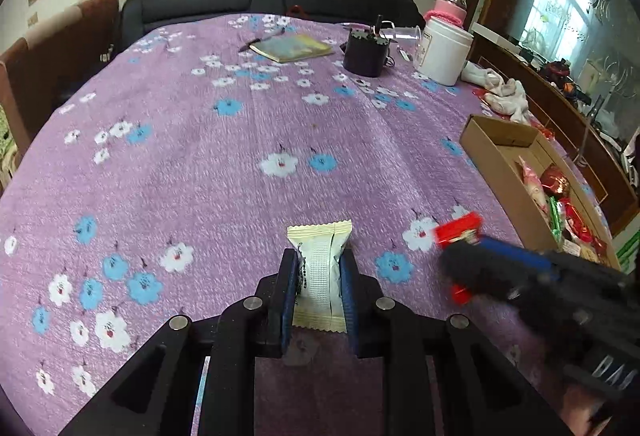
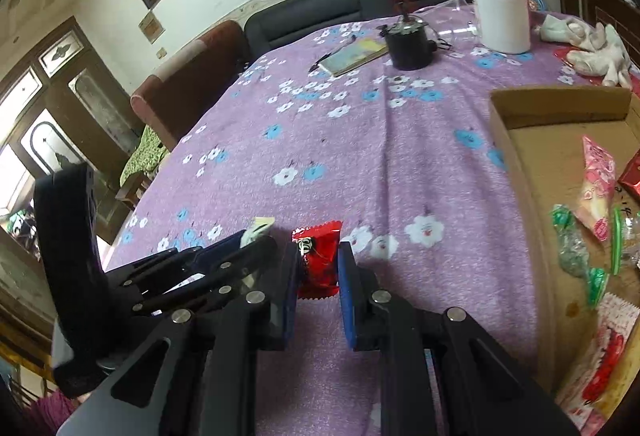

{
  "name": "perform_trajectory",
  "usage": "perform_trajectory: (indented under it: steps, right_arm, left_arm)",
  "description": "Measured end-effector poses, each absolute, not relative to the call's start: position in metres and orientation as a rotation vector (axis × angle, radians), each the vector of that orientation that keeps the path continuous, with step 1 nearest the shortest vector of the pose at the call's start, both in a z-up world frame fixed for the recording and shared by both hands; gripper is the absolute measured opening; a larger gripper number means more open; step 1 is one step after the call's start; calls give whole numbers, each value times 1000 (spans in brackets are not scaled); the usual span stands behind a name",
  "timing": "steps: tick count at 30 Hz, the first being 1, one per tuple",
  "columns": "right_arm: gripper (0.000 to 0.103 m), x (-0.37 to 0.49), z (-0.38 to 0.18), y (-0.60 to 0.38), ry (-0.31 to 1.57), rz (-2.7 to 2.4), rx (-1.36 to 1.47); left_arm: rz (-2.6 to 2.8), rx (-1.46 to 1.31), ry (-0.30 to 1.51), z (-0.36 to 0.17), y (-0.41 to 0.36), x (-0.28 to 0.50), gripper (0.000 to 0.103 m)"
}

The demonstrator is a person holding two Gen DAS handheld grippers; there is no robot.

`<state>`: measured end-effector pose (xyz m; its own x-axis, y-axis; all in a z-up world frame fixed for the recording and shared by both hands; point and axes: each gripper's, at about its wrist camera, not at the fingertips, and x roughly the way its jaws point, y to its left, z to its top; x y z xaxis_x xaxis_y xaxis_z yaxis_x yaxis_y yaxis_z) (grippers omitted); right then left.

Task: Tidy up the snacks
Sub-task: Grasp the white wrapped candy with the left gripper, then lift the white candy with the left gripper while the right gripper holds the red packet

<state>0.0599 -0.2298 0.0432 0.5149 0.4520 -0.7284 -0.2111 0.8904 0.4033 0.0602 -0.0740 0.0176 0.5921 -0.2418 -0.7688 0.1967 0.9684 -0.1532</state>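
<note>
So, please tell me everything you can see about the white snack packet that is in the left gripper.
The white snack packet is a small pillow-shaped pack of glossy cream-white foil or plastic with crimped, zigzag seals at both ends and small dark print along one edge, too small to read. It looks sealed and puffy. The left gripper is shut on its two long sides, blue pads pressing in. It points away from the camera, above the purple flowered tablecloth; whether it touches the cloth I cannot tell.

both wrist views look close and steeply down over the purple floral tablecloth [image 1: 200, 163], sharing cardboard box [image 2: 520, 155].
</note>
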Motion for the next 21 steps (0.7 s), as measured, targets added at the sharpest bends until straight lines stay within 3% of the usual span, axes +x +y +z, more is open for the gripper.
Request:
perform_trajectory:
  steps: [10, 15, 21]
  right_arm:
    - [18, 72, 30, -245, 981, 359, 318]
    - [18, 69, 49, -239, 889, 284, 260]
    - [18, 1, 76, -248, 876, 120, 354]
  left_arm:
    - [-212, -43, 848, 21, -75, 53, 21]
    - [-225, 31, 816, 24, -86, 47, 21]
    - [-275, 60, 795, 31, -93, 33, 21]
